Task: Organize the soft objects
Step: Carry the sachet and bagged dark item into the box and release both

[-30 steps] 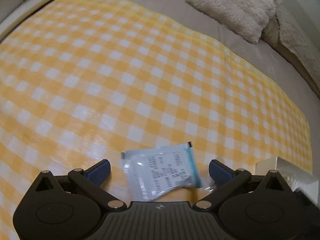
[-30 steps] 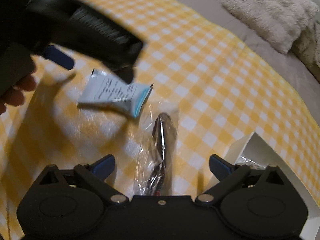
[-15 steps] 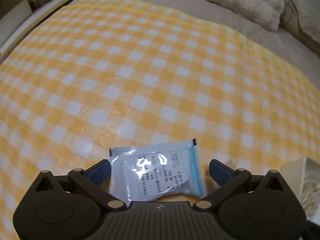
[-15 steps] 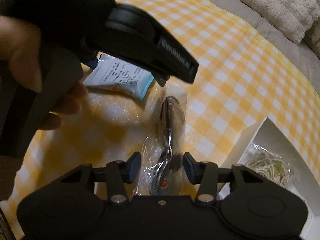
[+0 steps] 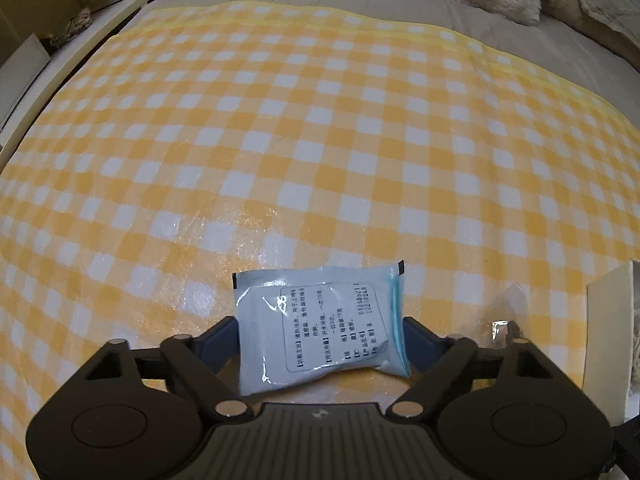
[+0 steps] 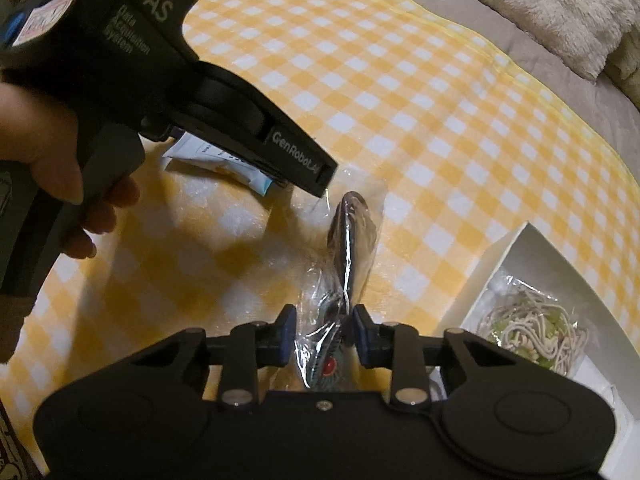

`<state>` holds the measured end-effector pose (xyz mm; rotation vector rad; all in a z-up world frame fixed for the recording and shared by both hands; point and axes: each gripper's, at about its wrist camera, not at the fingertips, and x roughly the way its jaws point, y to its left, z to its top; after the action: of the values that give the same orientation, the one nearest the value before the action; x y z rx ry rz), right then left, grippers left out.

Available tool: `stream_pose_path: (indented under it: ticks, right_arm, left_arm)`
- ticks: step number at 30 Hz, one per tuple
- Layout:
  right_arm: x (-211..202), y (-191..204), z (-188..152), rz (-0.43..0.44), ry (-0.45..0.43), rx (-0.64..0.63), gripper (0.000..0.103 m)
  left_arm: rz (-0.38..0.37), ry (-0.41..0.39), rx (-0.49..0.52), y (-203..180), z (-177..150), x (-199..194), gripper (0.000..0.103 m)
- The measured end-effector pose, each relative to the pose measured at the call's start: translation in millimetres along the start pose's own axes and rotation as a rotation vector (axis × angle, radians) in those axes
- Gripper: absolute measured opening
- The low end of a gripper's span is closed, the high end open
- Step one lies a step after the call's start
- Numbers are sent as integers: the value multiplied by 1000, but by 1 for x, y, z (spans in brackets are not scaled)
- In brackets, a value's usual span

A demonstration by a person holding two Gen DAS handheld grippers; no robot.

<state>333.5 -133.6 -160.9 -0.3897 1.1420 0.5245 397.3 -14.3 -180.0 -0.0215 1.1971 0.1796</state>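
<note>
A pale blue-and-white sachet (image 5: 320, 332) with a printed label lies on the yellow checked cloth (image 5: 320, 120). My left gripper (image 5: 320, 340) is closing on it, and its blue pads meet the sachet's two side edges. In the right wrist view, a clear plastic packet (image 6: 352, 240) holds a dark, narrow item with a red dot. My right gripper (image 6: 325, 334) is closing on the packet's near end, its pads against the crinkled plastic. The sachet (image 6: 192, 156) shows there only partly, under the left gripper's black body.
A white open box (image 6: 516, 252) stands at the right, with a clear bag of pale strands (image 6: 536, 332) inside; its wall (image 5: 608, 320) is near the left gripper. A hand (image 6: 52, 148) grips the left handle. Furry cushions (image 6: 560, 8) lie beyond the cloth on the grey bed.
The left gripper came down over the sachet and its pads closed in to the sachet's edges. The right gripper's wide-open jaws narrowed onto the clear packet.
</note>
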Motion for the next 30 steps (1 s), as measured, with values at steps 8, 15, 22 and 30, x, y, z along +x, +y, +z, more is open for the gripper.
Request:
stream_pose_path:
  ticks: [8,15,22,30]
  right_arm:
    - [-22,-3,-5,-15,-70,72,29]
    - [-59,-14,-9,-26,-201,171,29]
    - [-98,-23,-17,-43,-326,234,30]
    - [-130,-44,-37,-111,-419,277,30]
  left_arm:
    - [-48,-70,-5,25,11,-27,72]
    - [-94,-173,-9,40,12,-67,72]
    - [-130,-282,18,41,3,-110,72]
    - [-194,-392,72,23,-16,-157,72]
